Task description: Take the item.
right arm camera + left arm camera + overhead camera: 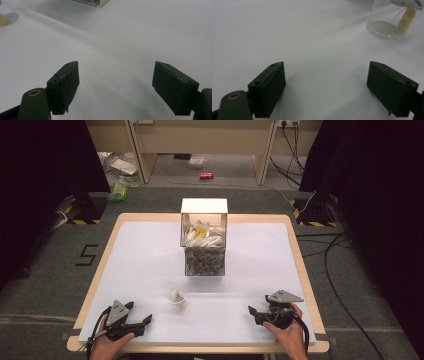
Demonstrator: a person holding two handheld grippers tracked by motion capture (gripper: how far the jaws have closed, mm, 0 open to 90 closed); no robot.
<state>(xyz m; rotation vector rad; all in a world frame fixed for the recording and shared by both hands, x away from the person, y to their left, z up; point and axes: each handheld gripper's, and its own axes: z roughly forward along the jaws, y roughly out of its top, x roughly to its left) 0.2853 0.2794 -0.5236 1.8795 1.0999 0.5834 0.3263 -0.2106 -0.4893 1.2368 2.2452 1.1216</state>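
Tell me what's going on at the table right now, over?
Left gripper and right gripper open, empty, resting near table edge. Clear cup with tea bag between them, untouched. Nothing blocking.

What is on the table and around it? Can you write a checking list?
Surface: white table, wooden edge, bare near both claws.
Job's things: clear cup with a tea bag and yellow tag; clear box of packets behind it.
Clutter: nothing seen on the table.
Grippers: left claw open; right claw open; both hold nothing.
Cables: black cables on the floor at right.
Surroundings: red can, litter, dark curtains.
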